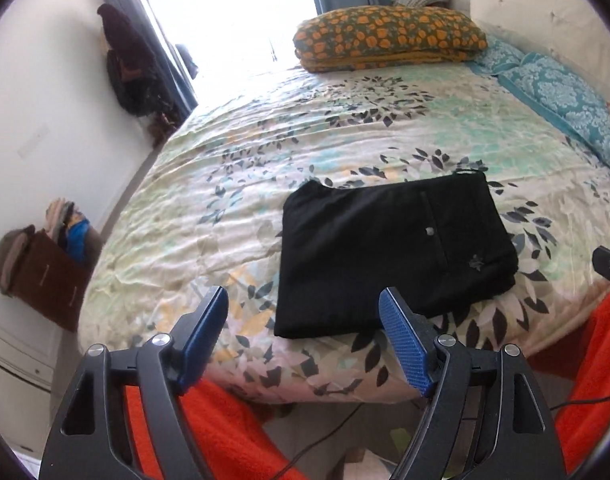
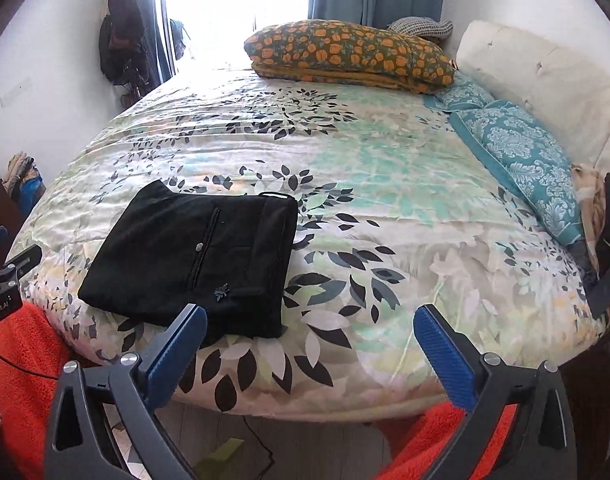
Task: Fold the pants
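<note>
The black pants [image 1: 389, 252] lie folded into a flat rectangle on the leaf-patterned bedspread [image 1: 265, 160], near the bed's front edge. They also show in the right wrist view [image 2: 193, 260], left of centre. My left gripper [image 1: 305, 300] is open and empty, held off the bed's front edge just short of the pants. My right gripper [image 2: 311, 316] is open and empty, over the front edge to the right of the pants. The left gripper's body shows in the right wrist view [image 2: 5, 276] at the far left.
A flowered orange pillow [image 1: 389, 36] and teal pillows [image 1: 565, 100] lie at the far and right sides of the bed. A cream headboard [image 2: 545, 80] stands at the right. Orange fabric [image 1: 233, 440] hangs below the front edge. A brown basket of clothes [image 1: 45, 272] stands at the left wall.
</note>
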A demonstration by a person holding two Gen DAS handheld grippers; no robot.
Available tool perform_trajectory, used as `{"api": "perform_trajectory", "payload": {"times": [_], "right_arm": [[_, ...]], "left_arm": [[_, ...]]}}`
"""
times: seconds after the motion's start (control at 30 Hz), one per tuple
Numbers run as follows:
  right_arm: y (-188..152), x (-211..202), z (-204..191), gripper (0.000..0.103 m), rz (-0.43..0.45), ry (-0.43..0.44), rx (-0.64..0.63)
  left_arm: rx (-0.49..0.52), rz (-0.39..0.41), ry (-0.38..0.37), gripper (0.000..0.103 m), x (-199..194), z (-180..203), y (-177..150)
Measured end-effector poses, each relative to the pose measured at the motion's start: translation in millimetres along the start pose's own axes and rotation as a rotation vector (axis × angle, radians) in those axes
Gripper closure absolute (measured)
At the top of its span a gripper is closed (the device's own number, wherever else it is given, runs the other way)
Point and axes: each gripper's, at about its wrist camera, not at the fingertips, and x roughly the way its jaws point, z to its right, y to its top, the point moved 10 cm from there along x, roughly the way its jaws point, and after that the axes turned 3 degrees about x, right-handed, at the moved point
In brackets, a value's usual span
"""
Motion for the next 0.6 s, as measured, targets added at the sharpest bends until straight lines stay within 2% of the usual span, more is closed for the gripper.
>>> {"api": "perform_trajectory", "payload": {"times": [0.03, 0.1, 0.17, 0.2, 0.23, 0.3, 0.33, 0.53, 0.6], "right_arm": [[-5.2, -8.1, -4.5, 0.0, -0.013, 0.011, 0.009], [-17.0, -24.9, -15.7, 0.0, -0.035, 0.031, 0.007], [-20.7, -40.8, -29.4, 0.0, -0.028, 0.067, -0.012], [-20.8, -46.5, -34.1, 0.0, -0.021, 0.072, -0.027], [-22.3, -47.5, -41.9, 0.0, -0.012, 0.074, -0.046], [-23.0, -47.9, -49.1, 0.0, 0.009, 0.064, -0.071], [-23.7, -45.4, -50.1, 0.0, 0.01, 0.054, -0.072], [-27.2, -37.5, -55.2, 0.0, -0.012, 0.066, -0.043], [-27.9, -37.4, -55.8, 0.0, -0.014, 0.06, -0.049]], "left_arm": [[-0.009, -0.027, -0.07, 0.023, -8.8, 6.6, -9.3], [-0.088, -0.054, -0.203, 0.023, -20.9, 16.1, -19.9], [-0.172, -0.079, -0.294, 0.023, -30.3, 21.0, -27.4], [-0.177, -0.102, -0.281, 0.023, -30.6, 20.7, -30.2], [-0.15, -0.116, -0.227, 0.023, -29.9, 18.8, -31.6], [-0.095, -0.083, -0.1, 0.023, -30.7, 10.8, -28.6], [-0.087, -0.072, -0.065, 0.023, -30.6, 6.9, -27.7], [-0.099, -0.085, -0.03, 0.023, -25.3, -4.1, -33.5], [-0.117, -0.104, -0.041, 0.023, -20.9, -5.3, -36.7]]}}
